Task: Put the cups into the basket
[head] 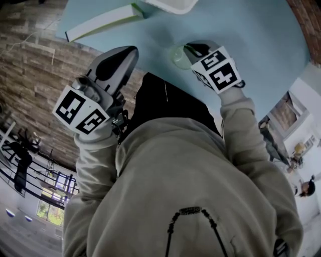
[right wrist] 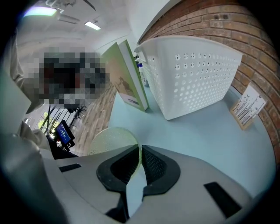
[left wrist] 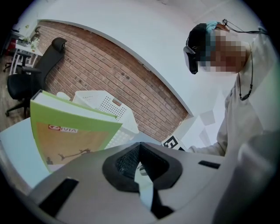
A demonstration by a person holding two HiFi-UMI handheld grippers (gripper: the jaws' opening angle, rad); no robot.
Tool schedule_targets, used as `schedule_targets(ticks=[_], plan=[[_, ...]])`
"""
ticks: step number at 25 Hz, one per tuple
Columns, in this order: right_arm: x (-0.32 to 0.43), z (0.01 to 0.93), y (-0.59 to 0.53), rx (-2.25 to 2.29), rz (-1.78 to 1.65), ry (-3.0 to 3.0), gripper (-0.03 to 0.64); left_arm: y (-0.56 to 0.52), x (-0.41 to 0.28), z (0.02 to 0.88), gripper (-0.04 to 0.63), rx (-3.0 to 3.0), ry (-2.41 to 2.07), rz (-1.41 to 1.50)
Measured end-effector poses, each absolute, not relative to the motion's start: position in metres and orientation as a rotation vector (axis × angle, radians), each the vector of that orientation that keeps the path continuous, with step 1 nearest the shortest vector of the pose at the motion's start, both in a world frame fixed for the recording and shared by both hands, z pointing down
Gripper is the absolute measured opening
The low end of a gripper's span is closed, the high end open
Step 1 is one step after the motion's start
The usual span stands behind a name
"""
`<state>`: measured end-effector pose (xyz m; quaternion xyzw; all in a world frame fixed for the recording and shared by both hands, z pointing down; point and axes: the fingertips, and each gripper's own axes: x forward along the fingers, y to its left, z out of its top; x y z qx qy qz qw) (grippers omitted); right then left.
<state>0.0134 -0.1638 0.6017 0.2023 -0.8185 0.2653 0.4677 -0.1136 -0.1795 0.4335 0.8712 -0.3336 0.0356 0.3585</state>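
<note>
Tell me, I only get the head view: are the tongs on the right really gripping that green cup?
Observer: Yes; the right gripper view shows the right tongs pinching the green cup by its thin wall.
Operator: And the basket?
Observer: The white basket stands ahead on the table, its walls full of holes, a small card beside it.
Operator: The left tongs?
Observer: The left tongs are closed with nothing between them.

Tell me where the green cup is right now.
Head view: the green cup is over the blue table at upper centre-right, its wall pinched by the right gripper, with the white basket further ahead.
</note>
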Motion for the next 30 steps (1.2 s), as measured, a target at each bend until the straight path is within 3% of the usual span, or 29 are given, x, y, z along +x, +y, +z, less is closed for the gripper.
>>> schedule_targets(ticks=[18, 30], plan=[[0.022, 0.452, -0.201, 0.604, 0.433, -2.168, 0.032, -0.190, -0.083, 0.316, -0.003, 2.487, -0.850, 0.070], [0.019, 0.417, -0.202, 0.628, 0.406, -2.210, 0.032, -0.196, -0.089, 0.281, -0.003, 2.486, -0.839, -0.053]])
